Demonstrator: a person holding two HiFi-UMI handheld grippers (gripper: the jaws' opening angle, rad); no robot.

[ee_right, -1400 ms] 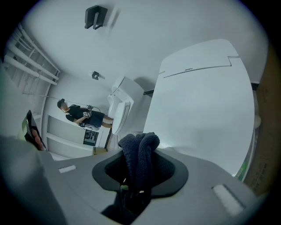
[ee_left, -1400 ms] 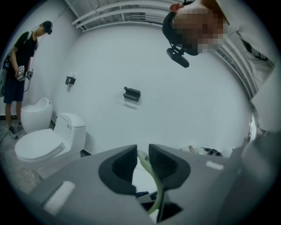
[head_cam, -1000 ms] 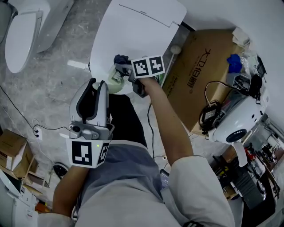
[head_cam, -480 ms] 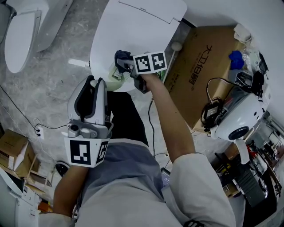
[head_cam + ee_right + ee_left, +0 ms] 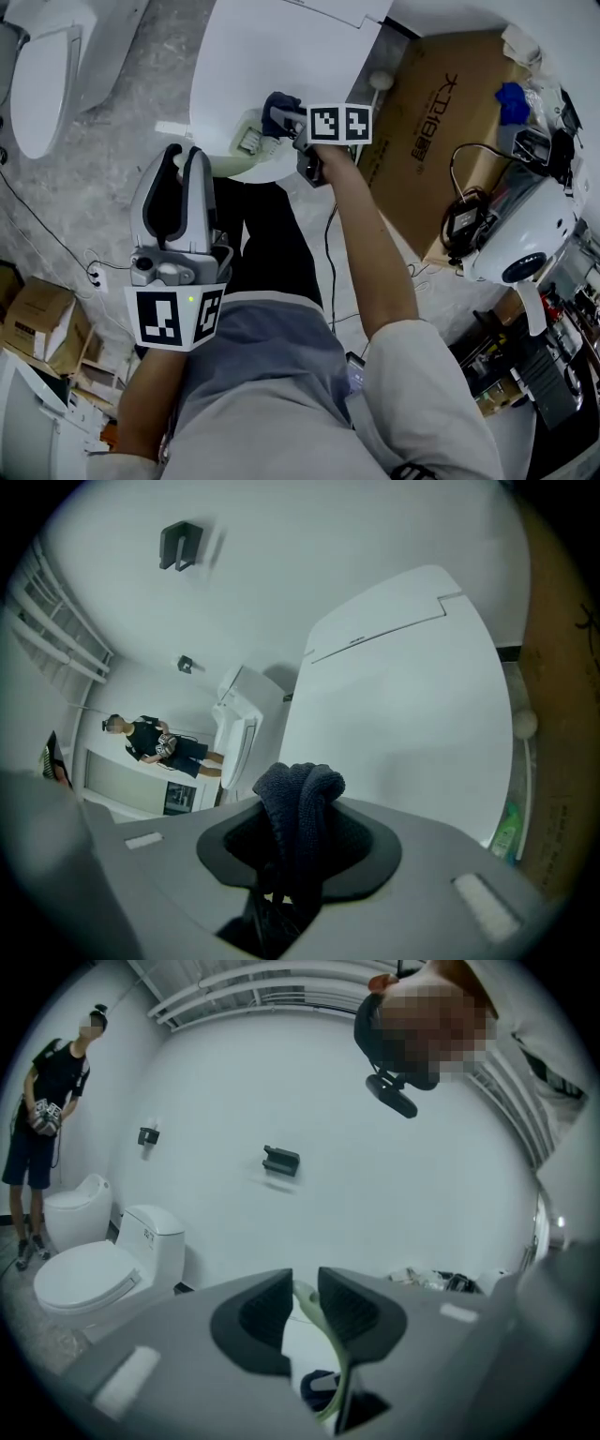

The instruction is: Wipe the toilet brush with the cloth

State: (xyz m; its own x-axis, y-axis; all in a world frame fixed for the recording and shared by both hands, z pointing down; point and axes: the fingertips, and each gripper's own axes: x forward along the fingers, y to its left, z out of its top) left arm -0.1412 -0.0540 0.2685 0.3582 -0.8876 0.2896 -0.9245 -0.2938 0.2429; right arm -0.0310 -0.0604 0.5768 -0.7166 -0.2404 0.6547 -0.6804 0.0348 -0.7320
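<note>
The toilet brush [image 5: 246, 142], pale green, is seen in the upper middle of the head view, over the front edge of a closed white toilet lid [image 5: 272, 47]. Its thin curved handle [image 5: 330, 1349] is pinched between the nearly closed jaws of the left gripper [image 5: 181, 164], as shown in the left gripper view, where the jaws [image 5: 305, 1288] stand close together with only the handle between them.

A dark blue cloth [image 5: 278, 105] is held just to the upper right of the brush head. Whether cloth and brush touch cannot be told. The cloth [image 5: 298, 817] is clamped in the right gripper [image 5: 286, 120]. In the right gripper view it is bunched between the jaws [image 5: 298, 827] and rises above them in a folded hump.

A large cardboard box [image 5: 441, 112] is seen right of the toilet in the head view, and a second toilet [image 5: 42, 84] lies in the upper left corner. A person in dark clothes is seen far off at the left of the left gripper view [image 5: 42, 1119] and at the middle left of the right gripper view [image 5: 155, 742].
</note>
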